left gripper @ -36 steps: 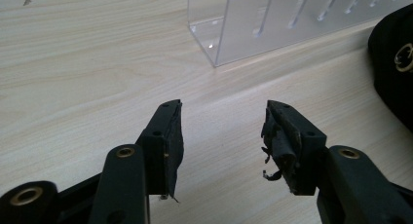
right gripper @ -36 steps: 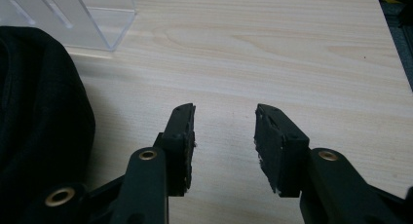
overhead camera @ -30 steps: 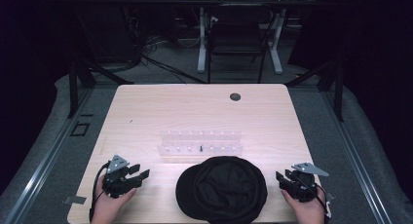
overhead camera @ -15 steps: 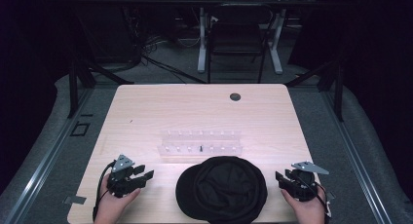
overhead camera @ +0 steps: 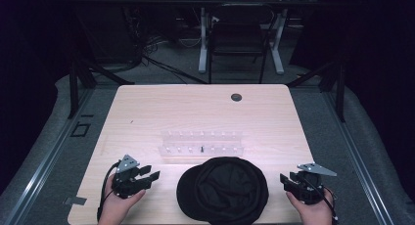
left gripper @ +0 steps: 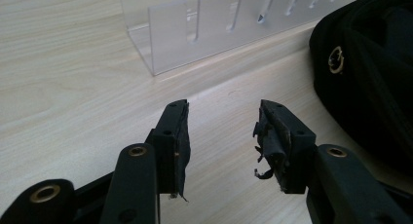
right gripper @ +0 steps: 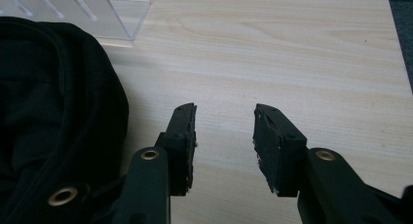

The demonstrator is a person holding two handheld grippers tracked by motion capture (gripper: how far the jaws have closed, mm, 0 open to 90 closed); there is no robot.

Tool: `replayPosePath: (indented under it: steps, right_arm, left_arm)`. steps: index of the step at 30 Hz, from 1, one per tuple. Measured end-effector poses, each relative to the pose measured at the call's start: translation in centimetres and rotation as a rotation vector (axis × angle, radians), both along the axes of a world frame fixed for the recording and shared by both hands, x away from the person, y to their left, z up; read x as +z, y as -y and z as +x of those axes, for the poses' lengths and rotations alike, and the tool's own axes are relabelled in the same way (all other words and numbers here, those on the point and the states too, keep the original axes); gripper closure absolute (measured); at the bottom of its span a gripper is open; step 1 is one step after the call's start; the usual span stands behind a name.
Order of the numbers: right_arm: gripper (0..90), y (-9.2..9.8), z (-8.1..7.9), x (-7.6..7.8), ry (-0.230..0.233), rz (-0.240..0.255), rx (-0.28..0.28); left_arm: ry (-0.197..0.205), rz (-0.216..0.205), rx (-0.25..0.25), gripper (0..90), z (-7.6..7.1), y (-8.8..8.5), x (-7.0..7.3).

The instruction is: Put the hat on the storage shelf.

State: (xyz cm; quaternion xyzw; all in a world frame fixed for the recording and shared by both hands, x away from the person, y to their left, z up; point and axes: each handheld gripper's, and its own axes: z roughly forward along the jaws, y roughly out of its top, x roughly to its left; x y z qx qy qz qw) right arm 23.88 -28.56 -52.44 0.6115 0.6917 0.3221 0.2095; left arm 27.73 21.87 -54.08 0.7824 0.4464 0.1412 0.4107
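Black cap (overhead camera: 223, 189) lies on the tabletop (overhead camera: 195, 112) at its 6 o'clock edge, just below a clear plastic rack (overhead camera: 202, 143). Left gripper (overhead camera: 147, 173) at the cap's 9 o'clock and right gripper (overhead camera: 285, 181) at its 3 o'clock rest with fingers (left gripper: 175, 131) apart, holding nothing.

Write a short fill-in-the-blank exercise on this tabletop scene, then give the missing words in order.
1. The black cap lies between the left gripper and the ____ gripper.
2. Just beyond the cap stands a clear plastic ____.
3. Both grippers' jaws stand ____, with nothing between them.
4. The round dark grommet sits near the table's ____ edge.

Missing words: right; rack; open; far
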Motion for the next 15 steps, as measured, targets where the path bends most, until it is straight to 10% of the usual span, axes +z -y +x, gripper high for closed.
replayPosePath:
  steps: [8, 15]
  right_arm:
    - [61.1, -0.7, 0.8, 1.9, -0.051, 0.029, 0.019]
    - [57.1, -2.3, 2.2, 3.8, -0.211, 0.002, 0.096]
  left_arm:
    - [-0.005, -0.002, -0.012, 54.9, -0.2, 0.6, 0.1]
    - [-0.013, 0.012, -0.022, 54.9, -0.4, 0.9, 0.1]
